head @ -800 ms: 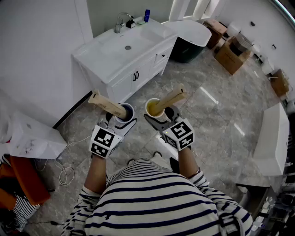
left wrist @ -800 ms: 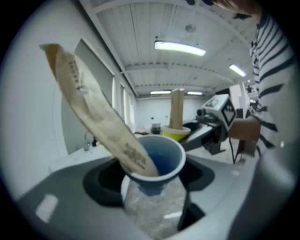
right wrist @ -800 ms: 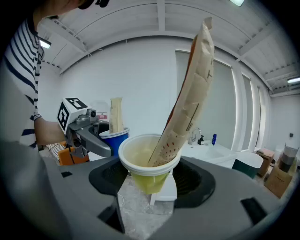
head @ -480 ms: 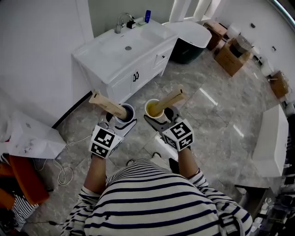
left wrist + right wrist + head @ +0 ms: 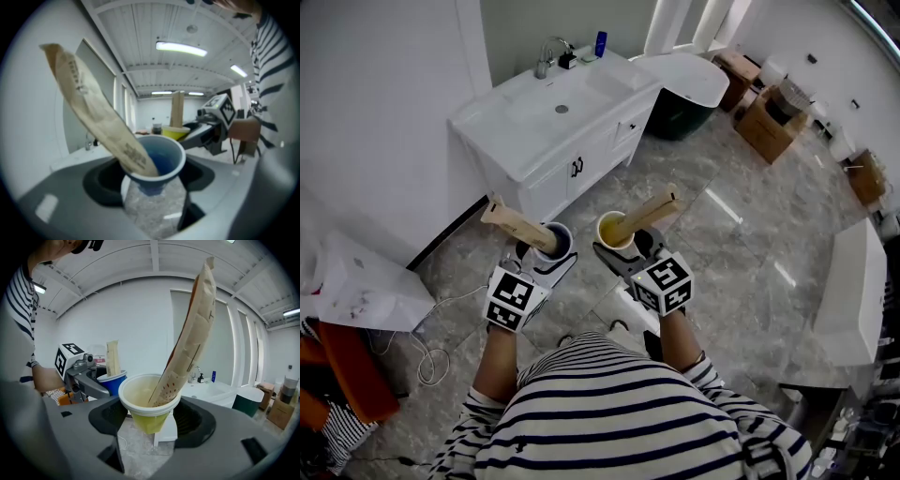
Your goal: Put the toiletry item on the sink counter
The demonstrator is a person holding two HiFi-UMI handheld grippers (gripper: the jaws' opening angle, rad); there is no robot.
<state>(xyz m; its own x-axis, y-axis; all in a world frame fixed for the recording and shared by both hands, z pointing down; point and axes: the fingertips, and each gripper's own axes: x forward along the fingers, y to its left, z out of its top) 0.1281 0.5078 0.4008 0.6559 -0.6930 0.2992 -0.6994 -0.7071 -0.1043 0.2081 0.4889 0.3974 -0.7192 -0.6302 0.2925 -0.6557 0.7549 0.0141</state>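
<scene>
A person in a striped shirt [image 5: 609, 412] holds 2 grippers out in front, over the grey stone floor [image 5: 741, 244]. The left gripper [image 5: 546, 258] has its jaws wide apart, and they squeeze a blue cup [image 5: 159, 159] from both sides. A long tan paper packet [image 5: 91, 105] stands in that cup and leans to the left. The right gripper [image 5: 625, 251] has its jaws wide too, and they hug a yellow cup [image 5: 147, 406]. Another tan packet [image 5: 191, 341] sticks up out of it and leans to the right. The 2 cups are side by side, close but not touching. The white sink counter [image 5: 525, 117] is well away from them, up ahead by the wall. A tap [image 5: 546, 56] and a small blue bottle [image 5: 599, 41] stand at the back of the counter. A brown box [image 5: 766, 120] sits far off on the right
</scene>
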